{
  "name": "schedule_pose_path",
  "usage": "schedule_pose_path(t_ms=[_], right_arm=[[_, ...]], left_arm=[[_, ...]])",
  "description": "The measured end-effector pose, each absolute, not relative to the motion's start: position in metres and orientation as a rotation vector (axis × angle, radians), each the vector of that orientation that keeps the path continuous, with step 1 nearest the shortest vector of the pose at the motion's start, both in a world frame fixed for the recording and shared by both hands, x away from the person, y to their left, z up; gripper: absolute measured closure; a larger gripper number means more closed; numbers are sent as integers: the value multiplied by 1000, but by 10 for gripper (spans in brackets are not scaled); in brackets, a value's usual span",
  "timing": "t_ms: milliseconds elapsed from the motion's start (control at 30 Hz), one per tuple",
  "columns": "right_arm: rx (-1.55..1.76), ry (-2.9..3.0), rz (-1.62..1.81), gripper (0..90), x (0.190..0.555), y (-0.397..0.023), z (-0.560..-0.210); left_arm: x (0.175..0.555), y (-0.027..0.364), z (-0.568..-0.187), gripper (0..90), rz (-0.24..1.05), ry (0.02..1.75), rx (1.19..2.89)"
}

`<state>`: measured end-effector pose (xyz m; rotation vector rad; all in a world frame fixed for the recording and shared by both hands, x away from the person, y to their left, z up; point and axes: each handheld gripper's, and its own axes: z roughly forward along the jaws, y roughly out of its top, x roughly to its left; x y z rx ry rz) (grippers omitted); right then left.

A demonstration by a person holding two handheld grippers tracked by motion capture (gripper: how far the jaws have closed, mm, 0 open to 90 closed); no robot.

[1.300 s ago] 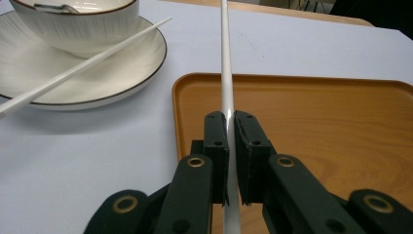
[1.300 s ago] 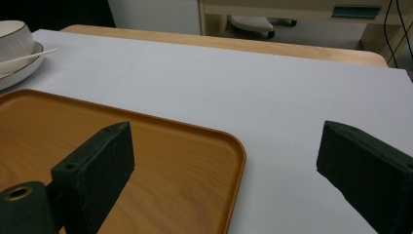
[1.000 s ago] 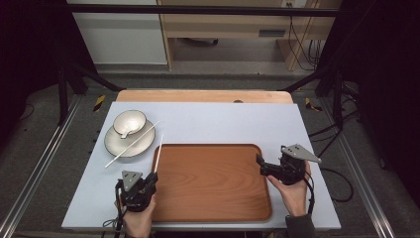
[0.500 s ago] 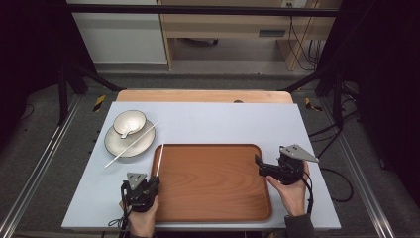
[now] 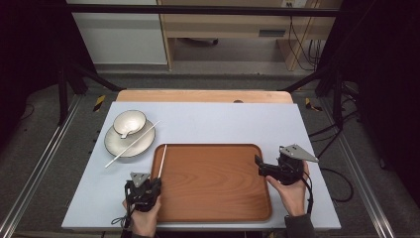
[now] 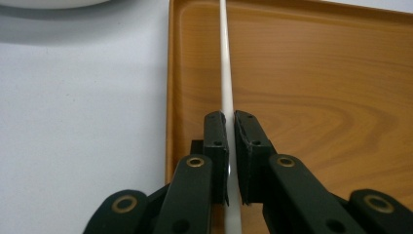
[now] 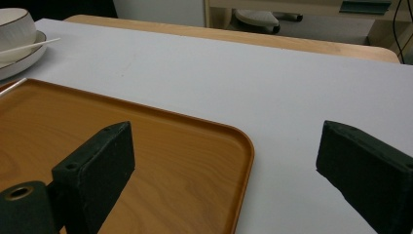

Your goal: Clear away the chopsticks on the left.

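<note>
Left gripper view: chopstick (image 6: 225, 73) clamped.

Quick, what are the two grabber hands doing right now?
Left gripper: shut on the white chopstick, over the tray's left edge.
Right gripper: open, holding nothing.

Your tray (image 5: 213, 183) is brown wood with wavy darker lines in it. The stick (image 6: 226, 73) in your left gripper (image 6: 230, 126) is plain white, and so is the other stick (image 5: 130, 145) on the plate (image 5: 119, 147). The plate and bowl (image 5: 130, 122) look creamy white; the bowl's rim may be dark. Your table (image 5: 237, 121) is pale blue-grey. Both grippers are black.
</note>
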<state>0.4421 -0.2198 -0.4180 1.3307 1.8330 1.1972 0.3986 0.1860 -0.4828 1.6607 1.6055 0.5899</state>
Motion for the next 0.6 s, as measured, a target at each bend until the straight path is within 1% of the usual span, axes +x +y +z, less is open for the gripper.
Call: schedule_pose_path(t_ms=[400,533,600], right_arm=[[1326,1834,1195,69,442,-220,-418],[1328,1830,1198,69,442,-221,-417],[1327,1828,1197,69,441,-222,-417]], left_arm=[[399,185,-482,817,596,1595,1679],[399,186,-479,791,599,1574,1667],[398,188,-474,762,594,1547,1649]])
